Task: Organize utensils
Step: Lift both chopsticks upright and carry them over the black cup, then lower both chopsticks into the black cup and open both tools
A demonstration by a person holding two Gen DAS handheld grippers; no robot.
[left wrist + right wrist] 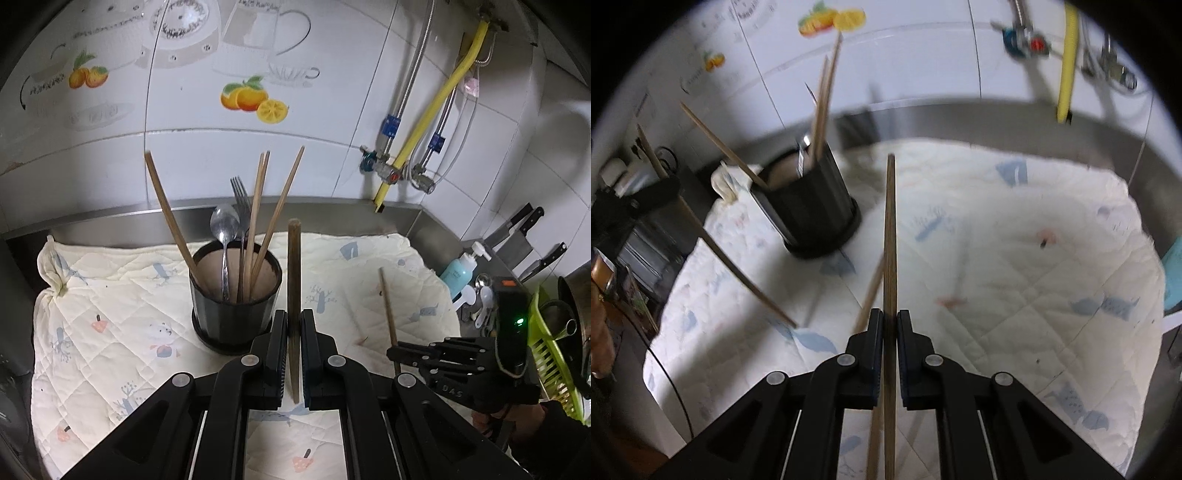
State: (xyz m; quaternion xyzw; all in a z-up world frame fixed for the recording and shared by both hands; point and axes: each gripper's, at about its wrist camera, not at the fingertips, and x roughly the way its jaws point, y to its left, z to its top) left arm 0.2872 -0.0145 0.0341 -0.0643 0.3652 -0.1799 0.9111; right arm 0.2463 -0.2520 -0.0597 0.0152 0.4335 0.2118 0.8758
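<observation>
Where the left wrist view begins at its left edge, a quilted cream cloth [92, 332] with small printed figures covers the steel counter [413, 216]. Left of centre on the cloth stands a black ribbed utensil holder [232, 314], upright, containing four wooden chopsticks [258, 221], a metal spoon [224, 225] and a fork [241, 195], all leaning against its rim. Just right of the holder, at centre frame, the left gripper [294, 325] has its fingers pinching a dark wooden chopstick [294, 266], held nearly vertical. Whether the chopstick touches the holder cannot be told. At lower right, the right gripper [395, 350] is seen side-on, clamped on a lighter chopstick [387, 299] that tilts up and to the left above the cloth. Along the right edge sit a blue pump bottle [460, 269], knives [517, 240] and a green rack [554, 362].

In the blurred right wrist view, the left gripper [646, 192] appears at the left edge with its chopstick [738, 280] slanting down to the right, the holder [812, 214] stands upper left of centre, and the right gripper [890, 321] pinches its chopstick [891, 229] at centre.
</observation>
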